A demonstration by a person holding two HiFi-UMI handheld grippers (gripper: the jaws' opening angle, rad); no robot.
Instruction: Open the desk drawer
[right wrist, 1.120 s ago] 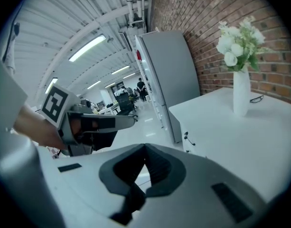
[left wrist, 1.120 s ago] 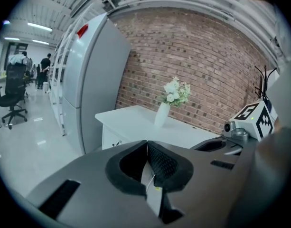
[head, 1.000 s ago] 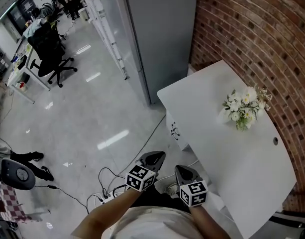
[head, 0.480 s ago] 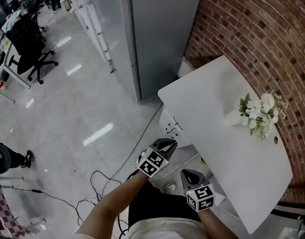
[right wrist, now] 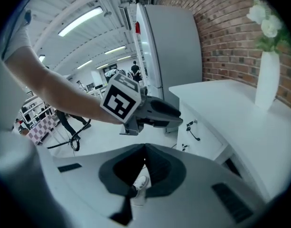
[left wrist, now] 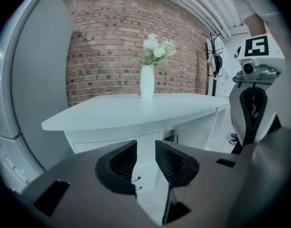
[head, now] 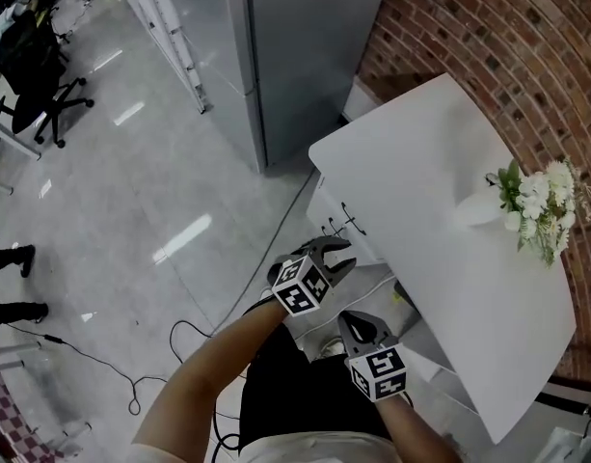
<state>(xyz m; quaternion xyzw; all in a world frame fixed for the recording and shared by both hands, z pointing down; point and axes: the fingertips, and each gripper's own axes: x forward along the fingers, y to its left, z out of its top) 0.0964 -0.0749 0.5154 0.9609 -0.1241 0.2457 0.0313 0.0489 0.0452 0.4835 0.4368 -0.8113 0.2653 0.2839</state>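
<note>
The white desk [head: 440, 210] has a drawer unit [head: 335, 241] under its near-left end, with small black handles [head: 350, 219] on the fronts. My left gripper [head: 341, 256] hovers just in front of those handles, apart from them. Its jaws have just been opening and stand open with nothing gripped. In the left gripper view the handles [left wrist: 136, 179] show through the gap of the left gripper [left wrist: 145, 148]. My right gripper [head: 359, 328] hangs lower and nearer to me, shut and empty. The right gripper view shows its tips [right wrist: 145, 148] meeting, with the drawer handles [right wrist: 192, 131] beyond.
A white vase of flowers [head: 526, 205] stands on the desk by the brick wall [head: 488, 37]. A tall grey cabinet [head: 295, 56] stands behind the desk's end. Cables [head: 179, 345] lie on the glossy floor, an office chair [head: 30, 75] is at far left, and a person's feet [head: 11, 287] show at the left edge.
Both grippers have dropped lower and moved toward the drawer unit. The left one rolled, went ahead to the handles, and its jaws went from shut to open.
</note>
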